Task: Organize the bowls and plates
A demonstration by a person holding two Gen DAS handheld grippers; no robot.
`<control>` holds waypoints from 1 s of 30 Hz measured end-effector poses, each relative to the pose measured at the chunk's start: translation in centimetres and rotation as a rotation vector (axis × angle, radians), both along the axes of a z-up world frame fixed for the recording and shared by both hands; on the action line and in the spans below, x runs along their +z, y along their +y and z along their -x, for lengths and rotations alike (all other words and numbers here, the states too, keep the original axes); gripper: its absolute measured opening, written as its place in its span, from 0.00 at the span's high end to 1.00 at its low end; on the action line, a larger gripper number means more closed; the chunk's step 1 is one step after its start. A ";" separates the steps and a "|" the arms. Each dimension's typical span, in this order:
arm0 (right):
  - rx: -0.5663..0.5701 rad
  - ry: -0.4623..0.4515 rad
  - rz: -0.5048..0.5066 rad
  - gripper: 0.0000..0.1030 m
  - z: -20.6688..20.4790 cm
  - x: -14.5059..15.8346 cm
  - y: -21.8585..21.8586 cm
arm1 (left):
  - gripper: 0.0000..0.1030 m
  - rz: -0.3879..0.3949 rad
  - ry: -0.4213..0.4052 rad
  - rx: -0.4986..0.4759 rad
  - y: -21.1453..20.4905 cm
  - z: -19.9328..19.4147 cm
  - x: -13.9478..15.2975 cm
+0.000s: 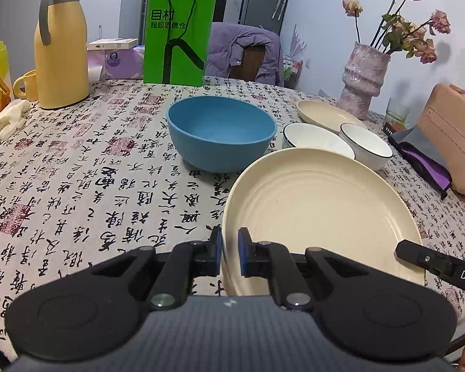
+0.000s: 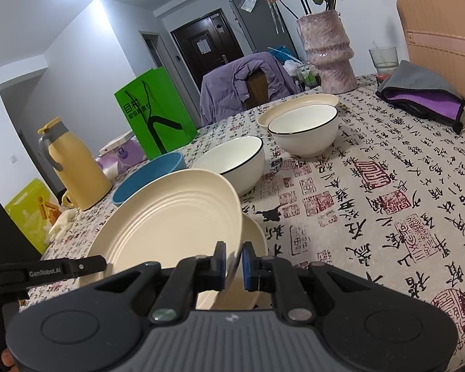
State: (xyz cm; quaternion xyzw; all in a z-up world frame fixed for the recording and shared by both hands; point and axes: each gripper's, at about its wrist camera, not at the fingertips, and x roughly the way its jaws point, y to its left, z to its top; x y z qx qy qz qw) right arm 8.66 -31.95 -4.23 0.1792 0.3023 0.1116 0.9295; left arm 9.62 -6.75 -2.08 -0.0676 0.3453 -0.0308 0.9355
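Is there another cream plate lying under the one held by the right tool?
Yes: the right wrist view shows a second cream plate flat on the tablecloth beneath the tilted held plate.

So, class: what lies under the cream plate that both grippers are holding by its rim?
Under the tilted cream plate lies a second cream plate on the tablecloth. Only its right edge shows; the rest is covered.

The left hand-held gripper (image 1: 230, 255) pinches the near rim of a cream plate (image 1: 322, 217). At eleven o'clock of the plate, a blue bowl (image 1: 221, 133) stands on the counter (image 1: 77, 186).
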 end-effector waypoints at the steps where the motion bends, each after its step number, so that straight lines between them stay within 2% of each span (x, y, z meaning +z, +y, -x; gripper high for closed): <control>1: 0.000 0.002 0.001 0.90 -0.1 0.0 0.0 | 0.90 -0.001 0.003 -0.001 0.0 -0.1 -0.1; 30: 0.000 0.025 0.048 0.89 -0.4 -0.5 0.2 | 0.90 -0.033 0.056 -0.051 -0.3 -1.6 -1.5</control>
